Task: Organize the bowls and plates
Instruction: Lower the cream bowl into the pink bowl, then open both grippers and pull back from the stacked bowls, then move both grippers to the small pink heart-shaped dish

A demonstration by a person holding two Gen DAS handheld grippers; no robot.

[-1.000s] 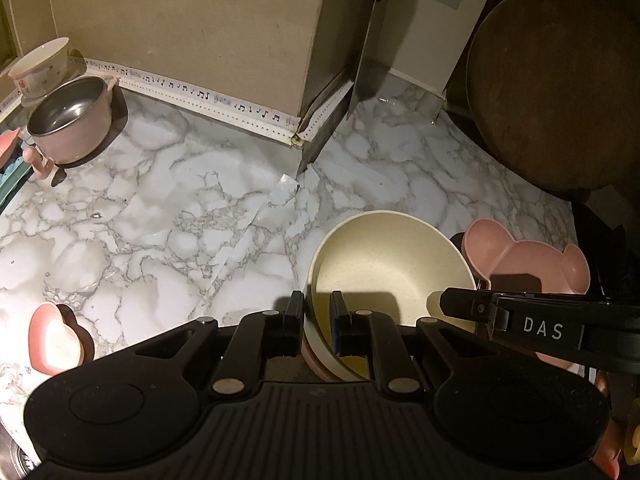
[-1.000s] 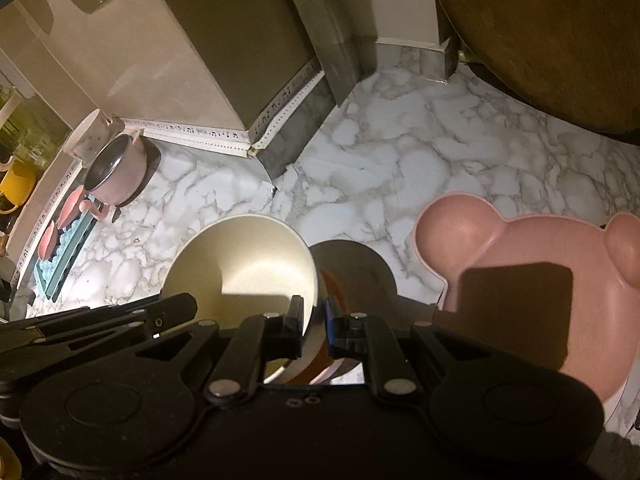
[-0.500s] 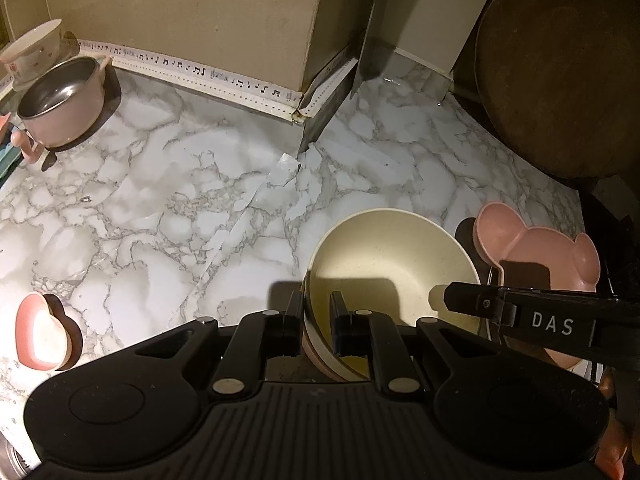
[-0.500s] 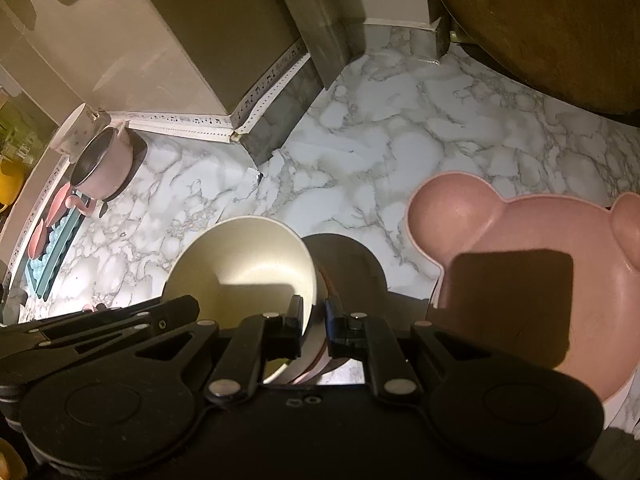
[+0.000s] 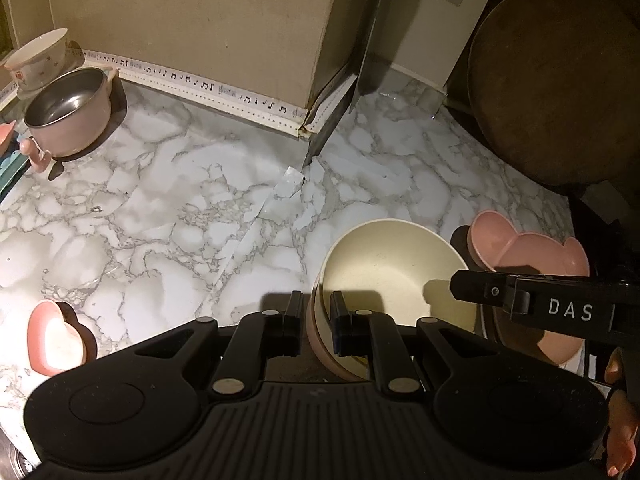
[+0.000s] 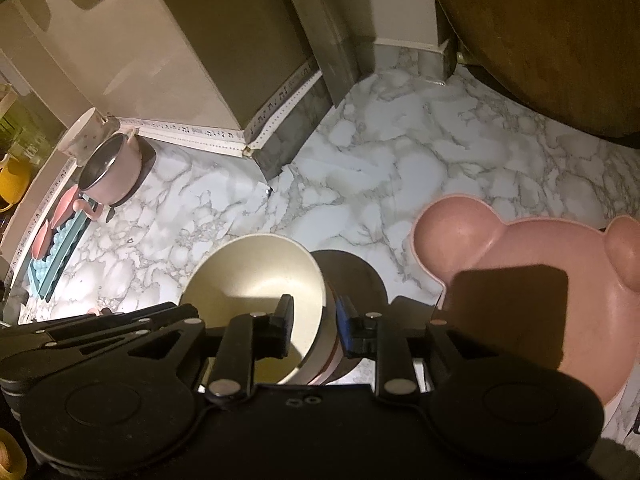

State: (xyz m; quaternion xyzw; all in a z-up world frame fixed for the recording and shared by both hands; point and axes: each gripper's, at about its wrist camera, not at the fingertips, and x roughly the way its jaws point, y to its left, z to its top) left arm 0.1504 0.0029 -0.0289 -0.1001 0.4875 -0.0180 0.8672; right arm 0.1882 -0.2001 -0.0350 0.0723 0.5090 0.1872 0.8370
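Bowls [image 5: 394,276] sit nested on the marble surface [image 5: 160,208], near rim pinched in my left gripper [image 5: 316,316], far rim between my right gripper [image 6: 314,320]'s just-loosening jaws, bear plate [image 6: 540,292] rightward

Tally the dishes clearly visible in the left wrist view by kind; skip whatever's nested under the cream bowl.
Round bowls: 2 (cream bowl, floral bowl)
Shaped dishes: 2 (bear plate, heart dish)
Handled pots: 1 (pink pot)
Total: 5

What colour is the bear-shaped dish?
Pink; the bear-shaped dish shows best in the right wrist view.
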